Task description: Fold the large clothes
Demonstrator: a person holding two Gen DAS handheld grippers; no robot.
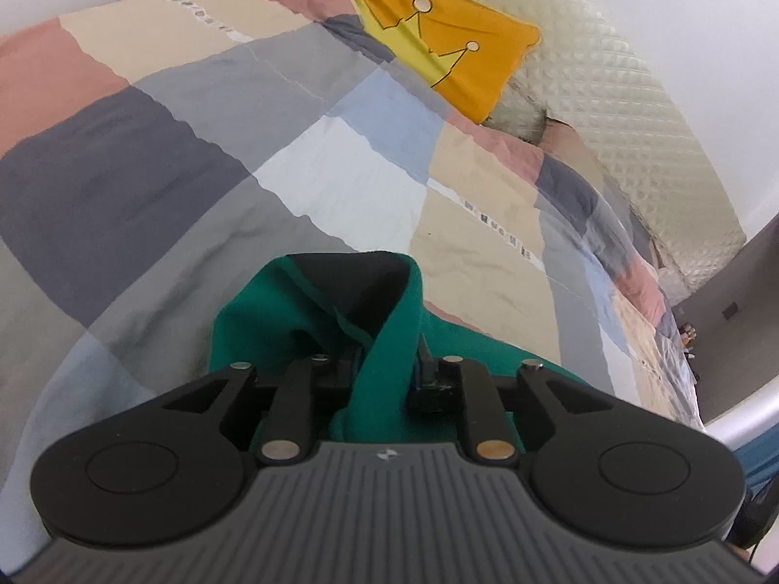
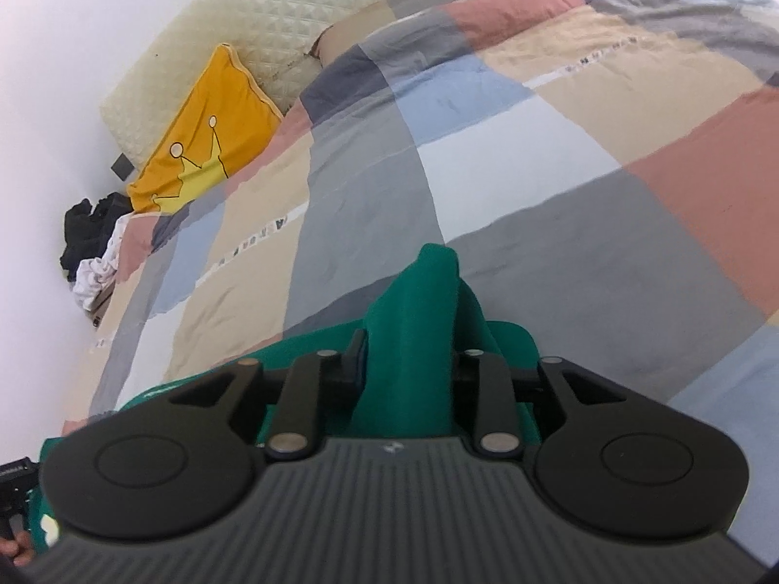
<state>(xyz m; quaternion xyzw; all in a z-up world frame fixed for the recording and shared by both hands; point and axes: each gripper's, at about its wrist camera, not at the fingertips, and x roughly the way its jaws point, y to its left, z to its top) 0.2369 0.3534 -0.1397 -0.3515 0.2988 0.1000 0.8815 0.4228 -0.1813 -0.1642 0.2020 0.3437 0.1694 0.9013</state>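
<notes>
Both jaws stand narrowly apart with green cloth between them, but whether the pads press it is hard to see. On the left gripper [image 1: 384, 365] and the right gripper [image 2: 406, 360] the fingertips are mostly hidden by folds of the green garment [image 1: 389, 331]. It lies at the near edge of the patchwork bedspread [image 1: 204, 155]. Both grippers point slightly downward toward the yellow pillow [image 1: 438, 39] at the far edge.

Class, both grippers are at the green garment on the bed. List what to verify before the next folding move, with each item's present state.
1. Green garment between left gripper jaws: ok.
2. Fabric between right gripper jaws: ok.
3. Pads pressing firmly: cannot tell.
4. Patchwork duvet ahead free of objects: ok.
5. Crown pillow apart from garment: ok.
6. Garment lying flat: not ok, bunched upward.
</notes>
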